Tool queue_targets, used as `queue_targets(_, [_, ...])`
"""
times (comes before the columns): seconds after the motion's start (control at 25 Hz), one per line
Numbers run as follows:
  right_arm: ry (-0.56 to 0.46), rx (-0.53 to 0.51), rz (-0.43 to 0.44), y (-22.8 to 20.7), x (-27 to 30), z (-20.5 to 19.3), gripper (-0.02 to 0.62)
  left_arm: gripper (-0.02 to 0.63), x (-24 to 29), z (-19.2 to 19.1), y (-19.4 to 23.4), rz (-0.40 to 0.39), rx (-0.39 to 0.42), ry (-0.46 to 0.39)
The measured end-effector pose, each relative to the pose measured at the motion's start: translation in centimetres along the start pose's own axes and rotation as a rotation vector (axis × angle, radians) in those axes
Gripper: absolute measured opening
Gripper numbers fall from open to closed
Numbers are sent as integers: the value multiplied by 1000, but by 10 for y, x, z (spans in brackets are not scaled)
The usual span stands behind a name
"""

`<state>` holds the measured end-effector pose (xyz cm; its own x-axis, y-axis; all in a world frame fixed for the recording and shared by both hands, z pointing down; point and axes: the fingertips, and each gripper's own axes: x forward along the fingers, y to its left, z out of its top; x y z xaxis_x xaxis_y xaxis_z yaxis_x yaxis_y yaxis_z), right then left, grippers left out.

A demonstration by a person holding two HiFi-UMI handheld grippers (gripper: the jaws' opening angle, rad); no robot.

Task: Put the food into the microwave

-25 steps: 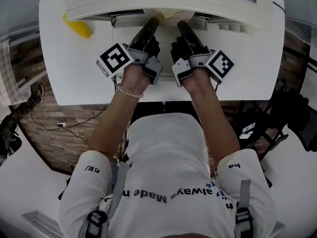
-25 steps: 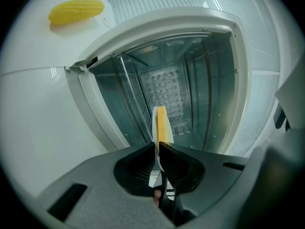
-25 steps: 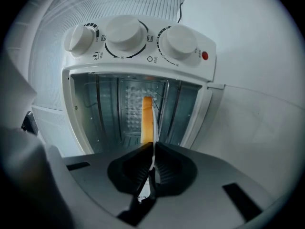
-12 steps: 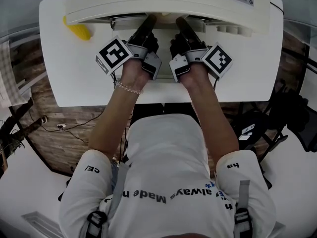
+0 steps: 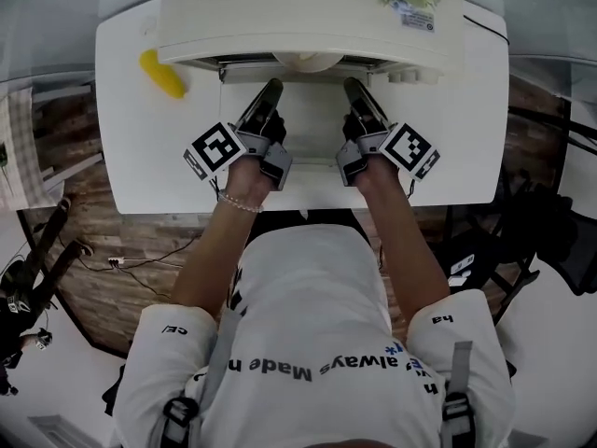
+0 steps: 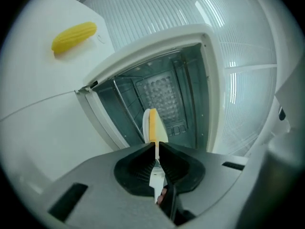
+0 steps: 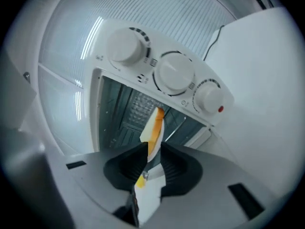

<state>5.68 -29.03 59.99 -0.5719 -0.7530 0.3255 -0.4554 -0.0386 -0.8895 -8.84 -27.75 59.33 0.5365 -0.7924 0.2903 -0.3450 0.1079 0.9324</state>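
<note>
Left gripper (image 5: 272,85) (image 6: 156,149) is clamped tight on one rim of the white plate (image 5: 308,61) (image 6: 146,123); right gripper (image 5: 354,85) (image 7: 151,151) is clamped on the opposite rim. Yellow food (image 6: 152,122) (image 7: 155,128) is on the plate. The plate is top centre of the head view, at the open mouth of the microwave (image 5: 308,17). A corn cob (image 5: 161,73) (image 6: 74,36) lies on the worktop (image 5: 140,157), upper left.

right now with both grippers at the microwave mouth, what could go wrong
1. The left gripper and right gripper each pinch only the thin rim of the plate. If one hand pushes ahead of the other, the plate may tilt or slip.
2. The plate sits right at the opening of the microwave, so it could catch on the frame.
</note>
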Motion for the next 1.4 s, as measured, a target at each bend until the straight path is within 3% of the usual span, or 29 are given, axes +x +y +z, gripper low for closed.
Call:
queue_targets(0.16, [25,-213,49,30,-17,11,64,20,-16,1,-29,-27,82,8])
queue_targets(0.56, [10,-640,131,117,-68,23,41,14,-63,3,-121,-101,523,-20])
queue_targets(0.84, [-20,-867,169,176,-100,30,40,14,-92,3,-184,-149,755,-56])
queue_targets(1.0, [-23,-926,201,206,-116,30,40,14,-103,2,-211,-178,828,-71])
queue_targets(1.4, [-70,-1028,268,264,-153,34,40,14,-133,-3,-266,-252,910,-130])
